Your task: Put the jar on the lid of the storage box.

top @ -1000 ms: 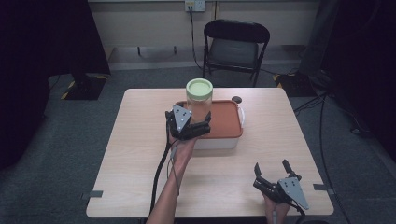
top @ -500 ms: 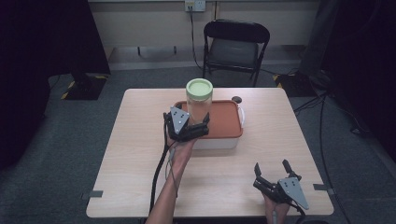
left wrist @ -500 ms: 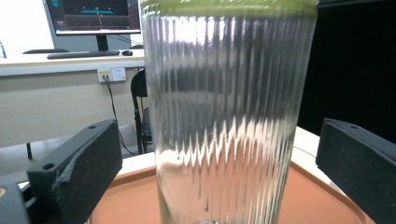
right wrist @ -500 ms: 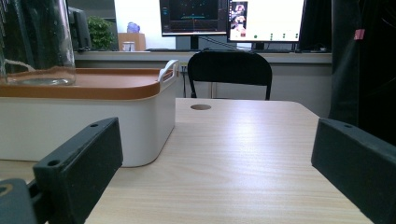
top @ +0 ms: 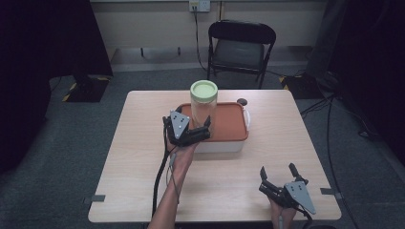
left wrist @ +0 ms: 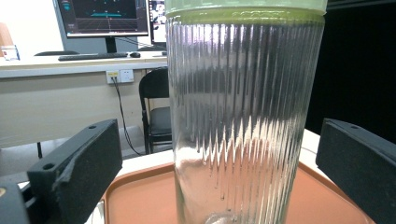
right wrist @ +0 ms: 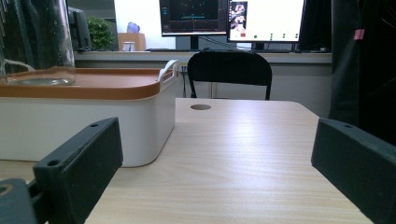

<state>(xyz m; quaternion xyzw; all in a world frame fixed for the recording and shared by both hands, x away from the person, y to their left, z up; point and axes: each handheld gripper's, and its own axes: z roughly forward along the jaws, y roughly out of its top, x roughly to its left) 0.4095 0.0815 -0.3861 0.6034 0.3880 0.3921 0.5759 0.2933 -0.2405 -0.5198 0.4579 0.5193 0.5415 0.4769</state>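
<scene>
At the table's near right edge, the right gripper [top: 279,177] rests low on the wood, jaws spread and holding nothing. Farther in, the left forearm stretches forward, its left gripper [top: 200,130] raised level, jaws apart on either side of a ribbed glass jar [top: 203,107] with a green lid [top: 204,88], upright on the orange-lidded box [top: 229,125].

The box [top: 224,143] sits at the middle of the table [top: 133,186]. On the box's lid, toward its left end, stands the jar [top: 203,107]. The left gripper [top: 198,135] is at the box's near left corner, just before the jar. The right gripper [top: 277,177] lies well before the box, to its right. The chair [top: 241,47] stands behind the box, beyond the table.
</scene>
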